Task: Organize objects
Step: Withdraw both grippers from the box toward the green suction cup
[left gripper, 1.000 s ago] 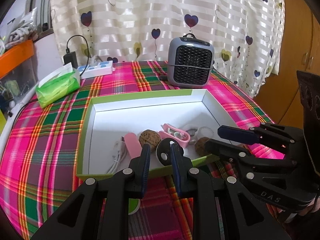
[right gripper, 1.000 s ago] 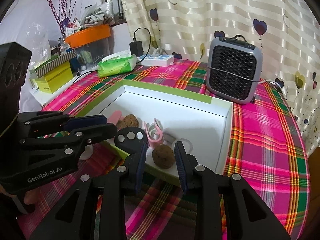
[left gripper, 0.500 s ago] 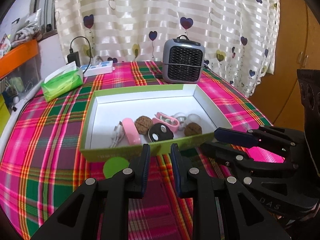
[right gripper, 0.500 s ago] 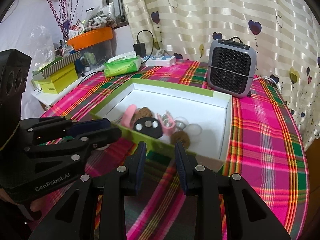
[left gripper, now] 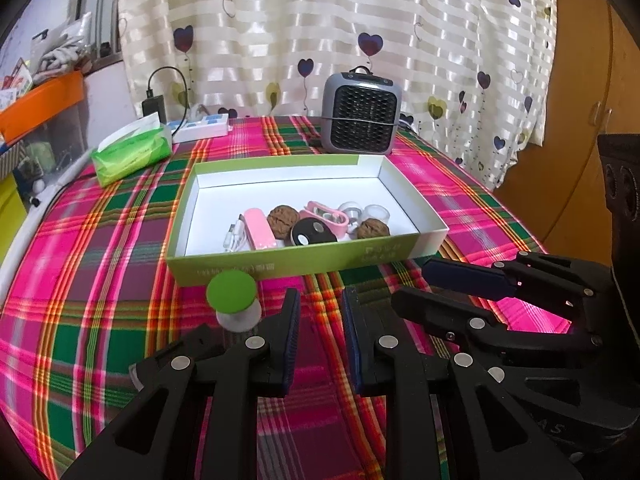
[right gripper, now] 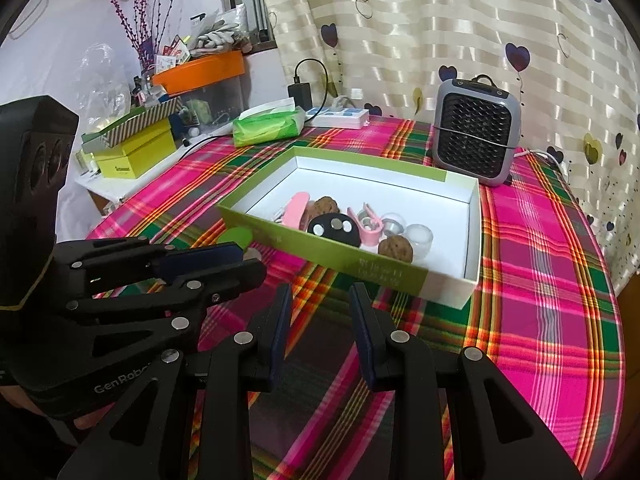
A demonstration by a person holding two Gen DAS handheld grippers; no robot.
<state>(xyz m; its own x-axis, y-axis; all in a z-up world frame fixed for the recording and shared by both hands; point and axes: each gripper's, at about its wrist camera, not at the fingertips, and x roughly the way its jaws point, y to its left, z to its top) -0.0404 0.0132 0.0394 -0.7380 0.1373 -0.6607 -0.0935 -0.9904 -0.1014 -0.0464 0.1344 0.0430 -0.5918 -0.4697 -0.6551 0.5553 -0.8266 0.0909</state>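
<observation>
Backing both grippers away from the green box [left gripper: 304,268], I now hold my left gripper [left gripper: 318,320] and right gripper [right gripper: 320,320] narrow and empty; a green-capped piece [left gripper: 232,292] stays outside the box on the table [left gripper: 100,280], just left of the left jaws.

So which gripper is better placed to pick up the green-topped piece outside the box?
Left. The green-topped piece stands just beside the empty left gripper; the right gripper sits farther from it.
</observation>
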